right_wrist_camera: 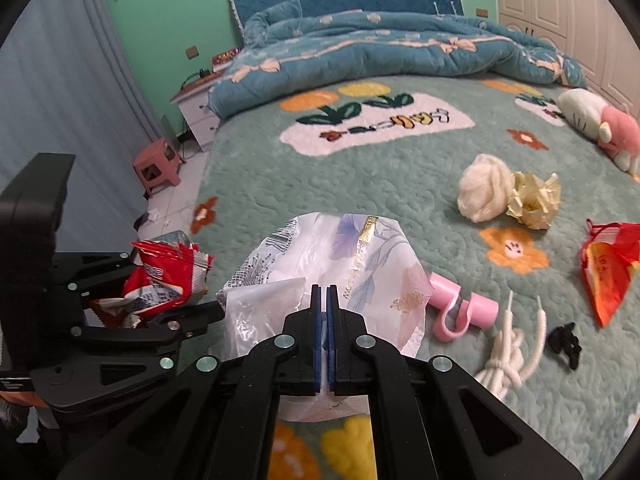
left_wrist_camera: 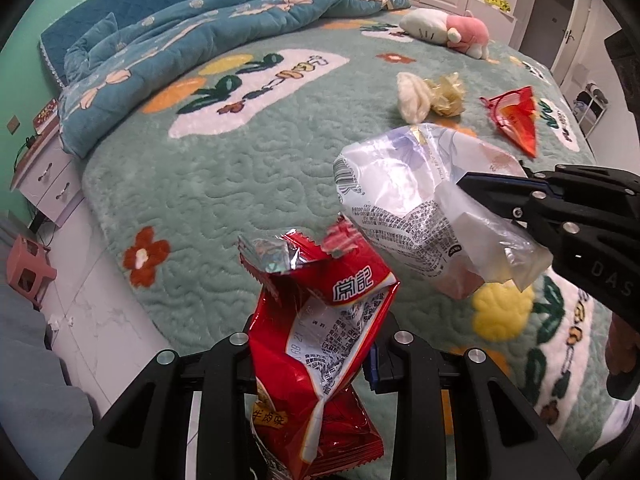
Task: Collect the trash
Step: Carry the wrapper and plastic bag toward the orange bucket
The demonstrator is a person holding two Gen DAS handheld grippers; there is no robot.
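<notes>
Left gripper [left_wrist_camera: 316, 364] fingers pinch a crumpled red foil snack wrapper [left_wrist_camera: 320, 344]; right gripper [right_wrist_camera: 324, 312] fingers are clamped flat on a white printed plastic bag [right_wrist_camera: 340, 272], both held above the green plush bed cover [right_wrist_camera: 360, 184]. Judgement: both are featherlight, limp and slick, so grip folded edges. A red-orange wrapper [right_wrist_camera: 608, 264] lies well right of the right fingers.

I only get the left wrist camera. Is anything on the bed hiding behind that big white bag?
Observer: Yes. A pink plastic clip lies on the blanket, just to the right of the white bag.
Child: Anything else next to it?
Observer: A knotted white cord lies right of the clip, nearer the camera.
</notes>
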